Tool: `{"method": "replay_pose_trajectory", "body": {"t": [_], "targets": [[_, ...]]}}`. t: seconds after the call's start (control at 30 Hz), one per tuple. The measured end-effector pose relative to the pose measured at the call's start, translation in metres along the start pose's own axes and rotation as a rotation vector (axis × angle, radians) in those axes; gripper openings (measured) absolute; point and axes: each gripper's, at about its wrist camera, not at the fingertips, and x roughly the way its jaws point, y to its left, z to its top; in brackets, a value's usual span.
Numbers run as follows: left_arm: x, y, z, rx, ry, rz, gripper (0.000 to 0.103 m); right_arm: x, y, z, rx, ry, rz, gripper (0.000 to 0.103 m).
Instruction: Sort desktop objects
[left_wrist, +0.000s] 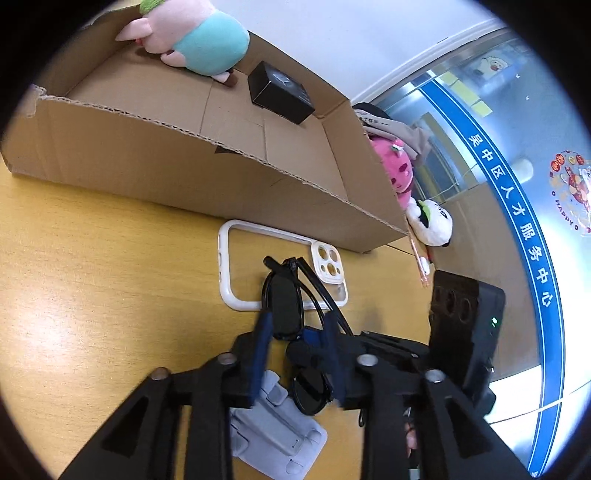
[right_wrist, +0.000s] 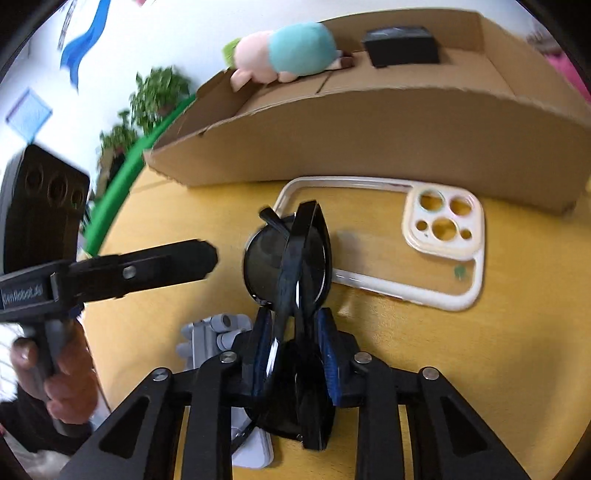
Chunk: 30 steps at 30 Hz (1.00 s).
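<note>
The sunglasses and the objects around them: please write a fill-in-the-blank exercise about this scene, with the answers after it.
1. The right gripper has its jaws around the folded black ____.
2. The plush pig and the black box lie inside the ____ box.
3. The white phone case lies on the ____ desk.
4. Under the sunglasses sits a ____ plastic holder.

Answers: sunglasses; cardboard; wooden; grey

- The far side is closed off by the near wall of the cardboard box (left_wrist: 207, 173); passage is left only over its torn rim.
- Bare counter (left_wrist: 92, 288) lies open to the left.
- The near middle is blocked by the phone case (left_wrist: 236, 266), sunglasses (right_wrist: 291, 258) and a grey holder (left_wrist: 280, 424).
</note>
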Motion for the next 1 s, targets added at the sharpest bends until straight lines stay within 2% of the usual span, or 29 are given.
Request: {"method": "replay_pose_trajectory", "body": {"t": [0.1, 0.23, 0.4, 0.43, 0.5, 0.67, 0.83, 1.0], "targets": [[0.006, -0.002, -0.007, 0.015, 0.04, -0.012, 0.036, -0.001, -0.003, -0.001, 0.032, -0.016, 0.021, 0.026], [0.024, -0.006, -0.014, 0.011, 0.113, -0.054, 0.036, -0.003, 0.004, -0.002, 0.027, -0.046, 0.0, 0.026], [0.035, -0.003, -0.009, -0.036, 0.129, -0.086, 0.036, 0.0, 0.01, -0.003, 0.004, -0.059, -0.024, 0.026], [0.039, -0.004, -0.009, -0.041, 0.142, -0.096, 0.041, 0.002, 0.011, -0.004, -0.003, -0.059, -0.033, 0.026], [0.042, -0.007, -0.011, -0.023, 0.14, -0.109, 0.047, 0.0, 0.009, -0.006, 0.0, -0.07, -0.041, 0.026], [0.043, -0.012, -0.013, -0.001, 0.128, -0.109, 0.048, -0.003, 0.002, -0.008, 0.015, -0.09, -0.039, 0.026], [0.041, -0.019, -0.017, 0.043, 0.118, -0.089, 0.048, -0.004, 0.008, -0.01, -0.016, -0.111, -0.072, 0.026], [0.038, -0.012, -0.012, -0.003, 0.105, -0.127, 0.048, -0.005, 0.012, -0.01, -0.038, -0.123, -0.082, 0.026]]}}
